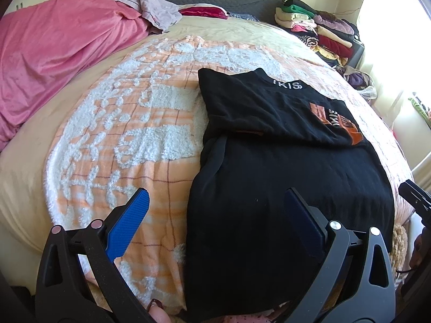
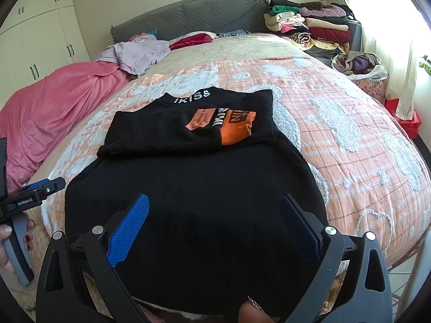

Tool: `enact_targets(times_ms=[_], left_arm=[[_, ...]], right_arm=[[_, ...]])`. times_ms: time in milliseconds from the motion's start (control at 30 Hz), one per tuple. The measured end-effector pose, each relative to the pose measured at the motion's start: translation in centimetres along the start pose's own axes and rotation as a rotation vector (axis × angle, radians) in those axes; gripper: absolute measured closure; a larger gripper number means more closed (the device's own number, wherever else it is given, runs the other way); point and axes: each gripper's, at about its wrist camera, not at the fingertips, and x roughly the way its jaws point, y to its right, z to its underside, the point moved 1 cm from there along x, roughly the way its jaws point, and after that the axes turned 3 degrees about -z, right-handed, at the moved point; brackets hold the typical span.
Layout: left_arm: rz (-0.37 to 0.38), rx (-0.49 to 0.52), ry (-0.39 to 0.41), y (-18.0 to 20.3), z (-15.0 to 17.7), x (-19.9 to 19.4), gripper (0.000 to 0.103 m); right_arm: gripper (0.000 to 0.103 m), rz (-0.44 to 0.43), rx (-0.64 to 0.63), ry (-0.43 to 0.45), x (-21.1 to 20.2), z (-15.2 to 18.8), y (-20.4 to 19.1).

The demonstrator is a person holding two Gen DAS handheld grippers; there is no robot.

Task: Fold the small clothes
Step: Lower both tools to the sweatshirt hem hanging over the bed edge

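A black sweatshirt [image 1: 282, 177] with white lettering at the collar and an orange print lies flat on the orange-and-white blanket [image 1: 129, 140], its sleeves folded in over the chest. It also shows in the right wrist view [image 2: 194, 188]. My left gripper [image 1: 215, 202] is open and empty, hovering over the garment's near left edge. My right gripper [image 2: 214, 207] is open and empty above the garment's lower middle. The left gripper's body [image 2: 32, 196] shows at the left edge of the right wrist view, held by a hand.
A pink cover [image 1: 54, 53] is bunched on the bed's left side. A pale crumpled garment [image 2: 140, 51] lies near the grey headboard [image 2: 188, 18]. A stack of folded clothes [image 2: 309, 27] and a bag of clothes [image 2: 358, 64] sit at the far right. White wardrobes [image 2: 40, 35] stand at left.
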Motion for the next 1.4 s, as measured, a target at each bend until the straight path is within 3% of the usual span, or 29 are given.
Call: enact_targets(times_ms=[933, 1267, 1400], left_arm=[[-0.044, -0.007, -0.077, -1.9, 5.2, 0.4, 0.01], [0.024, -0.023, -0.099, -2.0, 7.2, 0.0, 0.01], [0.056, -0.016, -0.109, -1.7, 7.7, 0.0, 0.015]], right_arm=[[0.006, 0.068, 0.045, -0.054, -0.9, 4.8, 3.1], [0.006, 0.111, 0.067, -0.084, -1.5, 6.5, 5.0], [0.006, 0.123, 0.086, -0.092, -1.8, 7.1, 5.9]])
